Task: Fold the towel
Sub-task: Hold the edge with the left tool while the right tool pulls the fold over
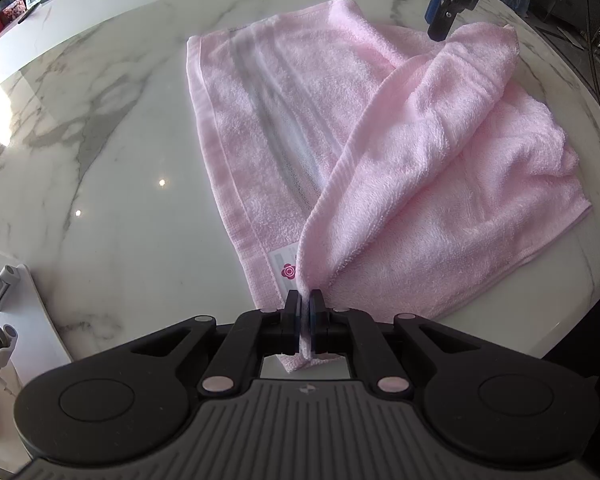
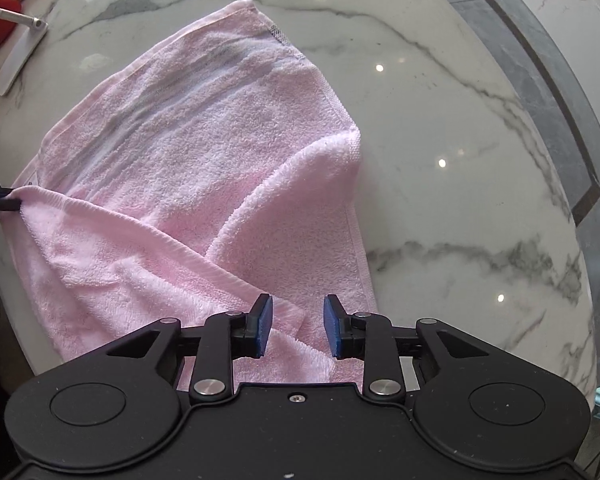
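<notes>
Nearest in the left wrist view, the left gripper [image 1: 307,312] has its fingers pressed together on a corner of the pink towel [image 1: 380,140], pinching a hemmed edge that rises as a soft ridge toward the far right. Just beside that pinch, a small white label [image 1: 283,265] sewn at the towel's near corner shows a pink flower logo; its text is too small to read. The towel lies partly folded on a white marble worktop [image 1: 100,168] with grey veins, and bare marble stretches wide to its left. At the towel's far corner, the right gripper [image 1: 440,20] hovers, its body marked "DAS". In the right wrist view, the right gripper's blue pads [image 2: 263,326] are spread apart with the towel's corner lying between and beneath them, not clamped. Open marble lies to the right, up to the worktop's curved rim.
</notes>
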Action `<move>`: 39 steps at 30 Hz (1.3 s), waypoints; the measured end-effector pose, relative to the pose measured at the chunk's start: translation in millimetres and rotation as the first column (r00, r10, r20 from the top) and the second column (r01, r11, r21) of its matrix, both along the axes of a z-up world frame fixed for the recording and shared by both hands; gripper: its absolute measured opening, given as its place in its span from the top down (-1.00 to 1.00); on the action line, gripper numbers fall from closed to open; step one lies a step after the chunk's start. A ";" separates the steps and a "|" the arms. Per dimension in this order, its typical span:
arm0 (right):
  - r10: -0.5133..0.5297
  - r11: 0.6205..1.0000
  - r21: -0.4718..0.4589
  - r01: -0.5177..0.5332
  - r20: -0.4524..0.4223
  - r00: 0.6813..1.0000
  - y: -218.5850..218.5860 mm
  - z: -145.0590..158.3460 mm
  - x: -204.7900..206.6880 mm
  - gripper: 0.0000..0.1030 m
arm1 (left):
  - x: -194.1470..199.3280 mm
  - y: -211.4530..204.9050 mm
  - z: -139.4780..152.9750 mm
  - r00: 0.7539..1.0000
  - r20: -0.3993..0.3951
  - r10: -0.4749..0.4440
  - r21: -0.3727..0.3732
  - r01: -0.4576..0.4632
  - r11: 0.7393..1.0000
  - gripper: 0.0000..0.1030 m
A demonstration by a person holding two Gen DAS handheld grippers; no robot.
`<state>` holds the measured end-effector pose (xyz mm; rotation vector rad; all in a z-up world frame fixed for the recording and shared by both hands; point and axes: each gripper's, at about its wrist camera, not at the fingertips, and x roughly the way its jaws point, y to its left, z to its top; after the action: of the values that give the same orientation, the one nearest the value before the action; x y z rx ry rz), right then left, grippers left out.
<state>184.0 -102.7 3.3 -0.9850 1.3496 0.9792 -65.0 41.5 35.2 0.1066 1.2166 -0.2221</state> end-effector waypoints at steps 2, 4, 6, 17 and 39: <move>0.035 0.999 -0.011 -0.035 -0.009 0.999 0.2 -6.9 -5.0 0.38 | 0.3 0.1 -0.4 1.000 0.000 0.000 -0.001 0.000 1.000 0.92; 0.073 0.997 -0.018 -0.073 -0.002 0.997 -0.4 -11.2 -9.8 0.31 | 0.5 -0.2 -0.8 1.000 0.000 -0.001 0.000 0.001 1.000 0.92; 0.104 0.994 -0.026 -0.104 -0.004 0.995 -1.0 -14.7 -13.3 0.29 | 0.5 -0.9 -0.9 1.000 0.000 0.000 0.000 0.000 1.000 0.92; 0.125 0.991 -0.036 -0.126 -0.009 0.992 -1.2 -31.6 -15.7 0.43 | -0.2 3.6 -1.0 1.000 0.002 -0.013 -0.001 0.013 1.000 0.92; 0.241 0.971 -0.012 -0.241 0.104 0.965 25.8 47.3 -29.3 0.81 | -1.7 0.8 -1.3 1.000 0.012 -0.020 0.013 0.020 1.000 0.92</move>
<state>154.7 -76.9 50.6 -1.2036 1.1603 1.0931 -66.7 42.3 33.9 0.1310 1.2050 -0.2308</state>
